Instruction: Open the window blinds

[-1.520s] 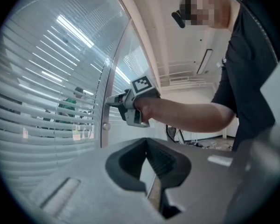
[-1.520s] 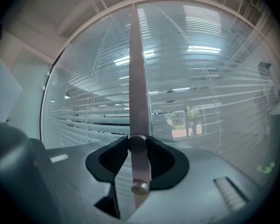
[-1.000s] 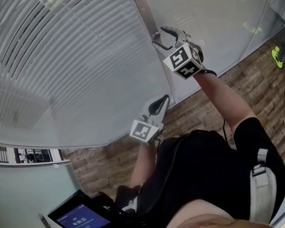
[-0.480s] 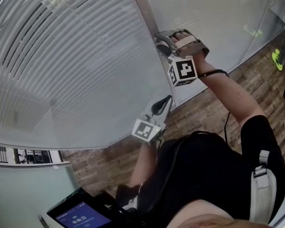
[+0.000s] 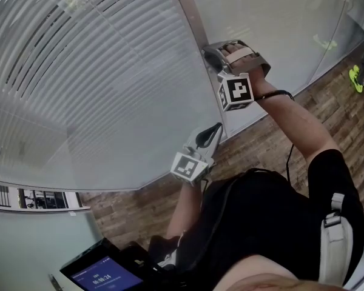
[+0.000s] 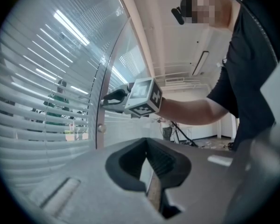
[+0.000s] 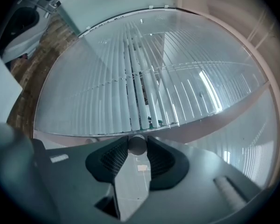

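I am counting two grippers: the left gripper (image 5: pixel 213 130) and the right gripper (image 5: pixel 212 56), each carrying one marker cube (image 5: pixel 236 92), so two cubes. I am seeing one set of window blinds (image 5: pixel 79 90) and one upright frame post (image 5: pixel 188 11). I am finding two knobs: one round knob (image 7: pixel 136 144), onto which the right gripper's jaws have just been closing, and one small knob (image 6: pixel 101 129) lower on the post. I am also counting one lit screen (image 5: pixel 106 276) and two bright green things (image 5: pixel 353 73).
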Tool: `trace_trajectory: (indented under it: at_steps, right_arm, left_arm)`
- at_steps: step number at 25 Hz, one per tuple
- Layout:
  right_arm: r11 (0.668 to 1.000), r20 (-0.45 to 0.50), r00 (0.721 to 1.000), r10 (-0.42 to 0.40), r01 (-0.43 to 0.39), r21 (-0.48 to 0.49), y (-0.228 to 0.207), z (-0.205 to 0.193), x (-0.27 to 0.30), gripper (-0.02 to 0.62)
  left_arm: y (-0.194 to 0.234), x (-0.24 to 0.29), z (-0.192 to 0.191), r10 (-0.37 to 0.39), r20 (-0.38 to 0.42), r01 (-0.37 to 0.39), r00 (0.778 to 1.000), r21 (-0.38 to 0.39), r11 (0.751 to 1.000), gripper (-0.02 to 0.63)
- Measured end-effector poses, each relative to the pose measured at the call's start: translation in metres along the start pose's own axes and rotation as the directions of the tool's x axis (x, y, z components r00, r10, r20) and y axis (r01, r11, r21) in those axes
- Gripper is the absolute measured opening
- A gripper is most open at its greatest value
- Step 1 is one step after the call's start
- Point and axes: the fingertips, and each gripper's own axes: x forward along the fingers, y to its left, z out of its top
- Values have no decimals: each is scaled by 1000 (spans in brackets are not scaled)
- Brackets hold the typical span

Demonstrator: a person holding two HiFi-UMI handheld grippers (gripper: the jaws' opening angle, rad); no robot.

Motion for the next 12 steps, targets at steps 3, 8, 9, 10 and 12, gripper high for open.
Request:
trace_trajectory:
  at_steps: [3, 8, 9, 10, 12]
  right_arm:
    - [998, 10, 1000, -3, 3, 55, 2, -1, -3, 132]
    - [977, 33, 999, -7, 0, 214, 1, -1, -1, 133]
    - [965, 37, 999, -2, -8, 263, -1, -1, -1, 133]
    - [948, 41, 999, 3, -16, 317, -2, -1, -2, 133]
    - [899, 50, 999, 6, -27, 437, -6, -2, -6, 133]
  left_arm:
    - [-2, -1, -1, -5, 1, 5, 1000, 7, 1000, 3]
    - [1, -2, -1, -11, -3, 11, 1000, 6, 1000, 3]
    - [1, -2, -2, -13, -3, 13, 1000, 5, 1000, 3]
    - [1, -3, -2, -15, -3, 15, 1000, 6, 1000, 3]
    - [-1, -3, -2, -18, -2, 18, 1000, 9, 1000, 3]
